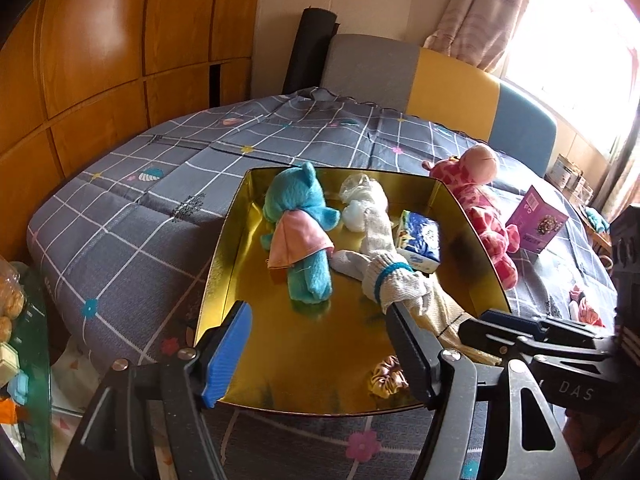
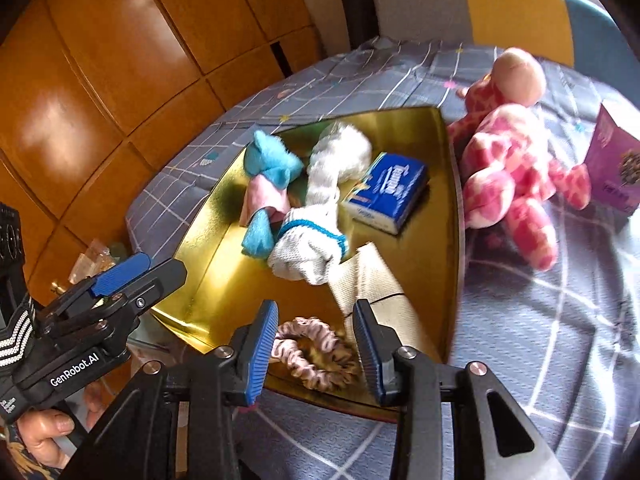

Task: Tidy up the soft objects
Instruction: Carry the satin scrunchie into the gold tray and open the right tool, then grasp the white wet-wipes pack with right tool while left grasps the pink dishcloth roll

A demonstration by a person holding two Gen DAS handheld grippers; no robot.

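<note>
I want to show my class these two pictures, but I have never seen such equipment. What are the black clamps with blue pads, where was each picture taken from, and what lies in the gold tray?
The clamps are hand-held two-finger grippers, one in each of a person's hands; each carries a camera looking along its fingers. One picture comes from the left gripper, the other from the right gripper. Both stand open and hold nothing. On a checked bedspread sits a gold tray holding a blue plush toy, a white glove, a tissue pack, a beige cloth and a scrunchie. A pink giraffe toy and a purple box lie outside it.
</note>
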